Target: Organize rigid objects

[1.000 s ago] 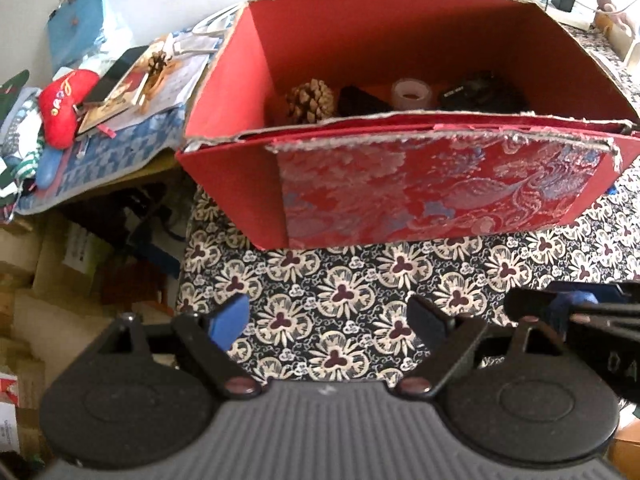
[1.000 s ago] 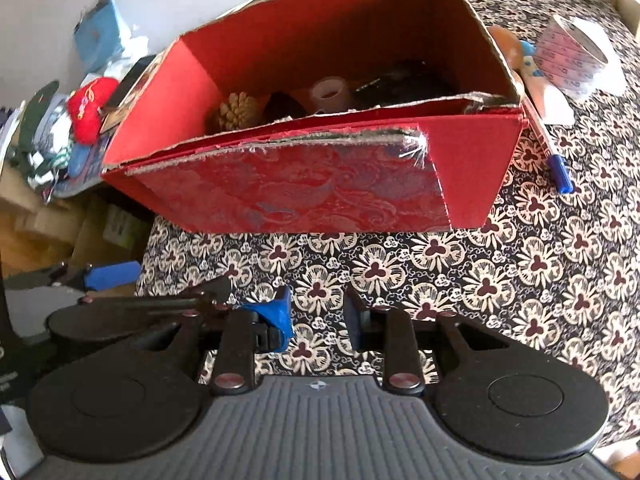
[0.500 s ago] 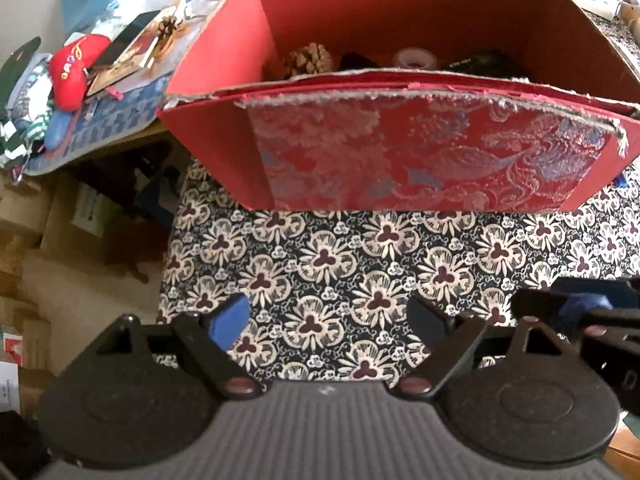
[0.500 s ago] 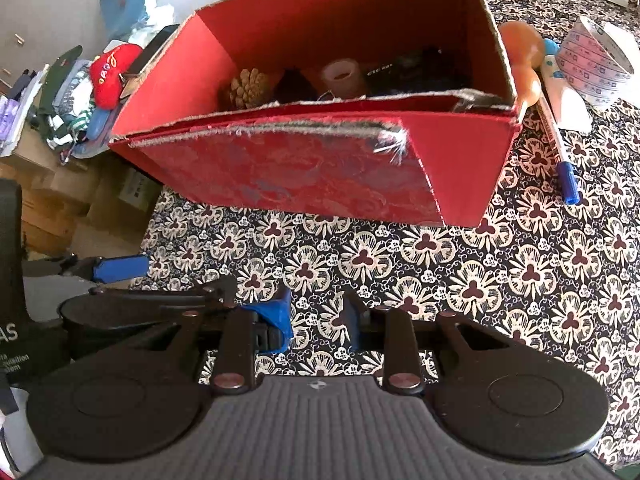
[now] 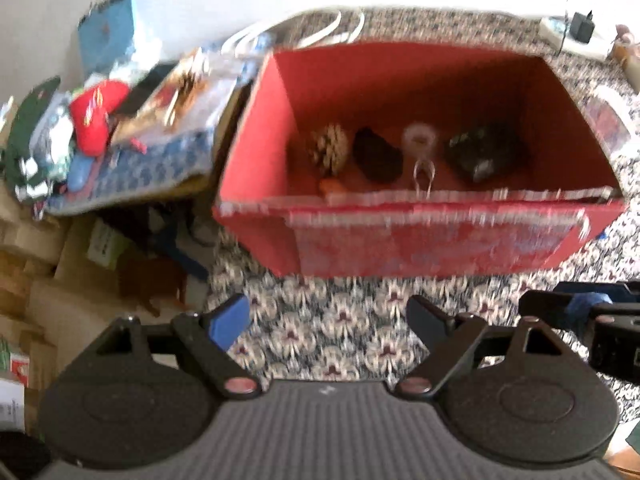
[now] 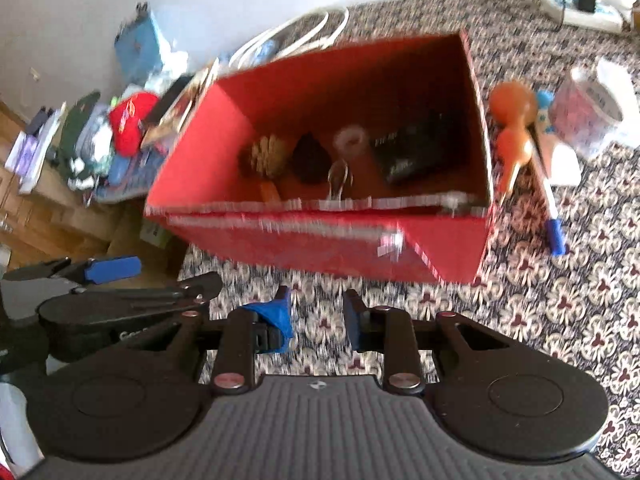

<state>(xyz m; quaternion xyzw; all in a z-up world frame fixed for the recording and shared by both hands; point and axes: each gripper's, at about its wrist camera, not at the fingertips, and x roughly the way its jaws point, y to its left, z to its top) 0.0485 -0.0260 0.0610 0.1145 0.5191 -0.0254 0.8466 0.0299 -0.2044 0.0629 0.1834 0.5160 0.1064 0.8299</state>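
On the patterned table [image 6: 560, 320], the red box [image 6: 440, 256] holds a pinecone [image 5: 330, 148] and tape roll [image 5: 419, 138]; left gripper [image 5: 326, 316] fingers spread wide, right gripper [image 6: 316, 314] fingers narrowly apart, both empty before it

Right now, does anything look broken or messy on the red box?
Yes. The red box has a ragged, frayed front rim, and its patterned front panel looks partly peeled away. Outside it, the orange gourd and blue pen lie loose on the tablecloth.
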